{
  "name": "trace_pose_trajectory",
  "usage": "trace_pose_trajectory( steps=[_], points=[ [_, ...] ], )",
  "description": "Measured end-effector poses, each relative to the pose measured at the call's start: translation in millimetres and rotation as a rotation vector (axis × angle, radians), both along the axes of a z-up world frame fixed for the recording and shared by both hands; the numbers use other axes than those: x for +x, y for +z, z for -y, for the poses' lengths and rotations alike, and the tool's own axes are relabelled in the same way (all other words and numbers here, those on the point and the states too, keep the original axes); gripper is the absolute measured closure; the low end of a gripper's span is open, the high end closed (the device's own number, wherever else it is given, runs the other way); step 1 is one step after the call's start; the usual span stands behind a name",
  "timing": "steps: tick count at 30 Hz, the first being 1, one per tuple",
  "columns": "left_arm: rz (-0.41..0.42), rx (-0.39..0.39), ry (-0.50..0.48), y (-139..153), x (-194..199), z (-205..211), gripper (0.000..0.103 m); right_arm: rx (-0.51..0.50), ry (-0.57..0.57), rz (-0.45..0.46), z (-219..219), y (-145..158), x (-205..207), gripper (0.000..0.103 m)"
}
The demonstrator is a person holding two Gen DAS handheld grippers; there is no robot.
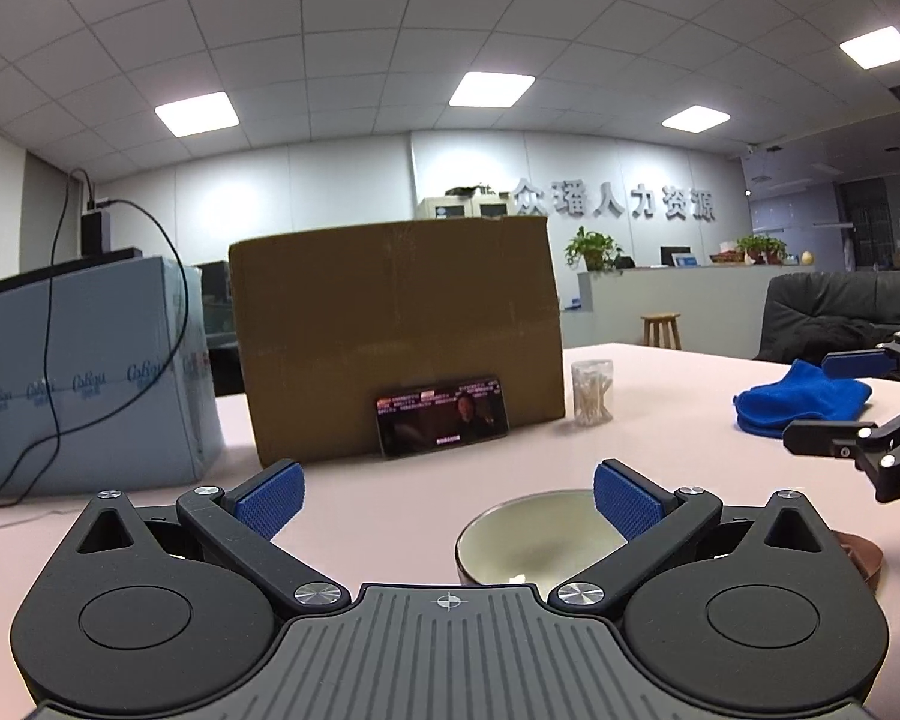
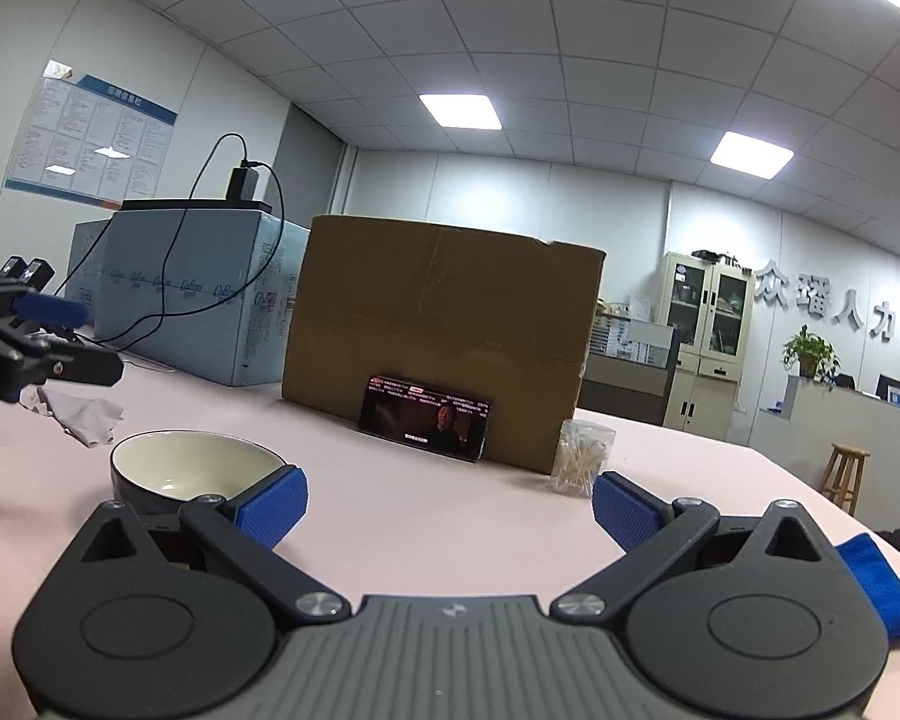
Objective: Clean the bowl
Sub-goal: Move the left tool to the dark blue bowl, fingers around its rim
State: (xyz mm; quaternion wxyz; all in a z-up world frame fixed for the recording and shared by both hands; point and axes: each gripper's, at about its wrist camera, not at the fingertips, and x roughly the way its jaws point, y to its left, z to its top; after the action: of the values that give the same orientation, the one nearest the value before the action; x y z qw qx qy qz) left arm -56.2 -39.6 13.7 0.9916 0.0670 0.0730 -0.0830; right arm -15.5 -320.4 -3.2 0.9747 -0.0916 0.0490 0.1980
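Observation:
A dark bowl (image 1: 528,546) with a cream inside stands upright on the pale pink table, just inside my left gripper's right finger and partly hidden by it. My left gripper (image 1: 448,501) is open with nothing between its pads. In the right wrist view the bowl (image 2: 192,468) sits ahead-left, beside the left pad of my right gripper (image 2: 448,507), which is open and holds nothing. A blue cloth (image 1: 801,405) lies bunched on the table to the right, and its edge (image 2: 876,582) shows under my right gripper. Each gripper also appears in the other's view, at the frame's edge.
A cardboard box (image 1: 399,330) stands ahead with a lit phone (image 1: 441,423) leaning on it. A clear jar of cotton swabs (image 1: 592,391) is at the box's right corner. A pale blue box (image 1: 84,372) with a cable stands to the left. Crumpled tissue (image 2: 81,414) lies left of the bowl.

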Motion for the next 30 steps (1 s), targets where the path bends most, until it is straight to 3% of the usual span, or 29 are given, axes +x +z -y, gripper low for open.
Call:
trace_pose_trajectory(
  steps=[9, 30],
  points=[
    [-0.014, -0.005, -0.007, -4, 2, -1, 0.000, 0.042, -0.016, -0.016, 10, -1, 4, 0.000],
    [-0.010, -0.050, 0.001, -7, 21, -9, 0.000, 0.031, -0.012, -0.001, 9, 0, 3, 0.000]
  ],
)
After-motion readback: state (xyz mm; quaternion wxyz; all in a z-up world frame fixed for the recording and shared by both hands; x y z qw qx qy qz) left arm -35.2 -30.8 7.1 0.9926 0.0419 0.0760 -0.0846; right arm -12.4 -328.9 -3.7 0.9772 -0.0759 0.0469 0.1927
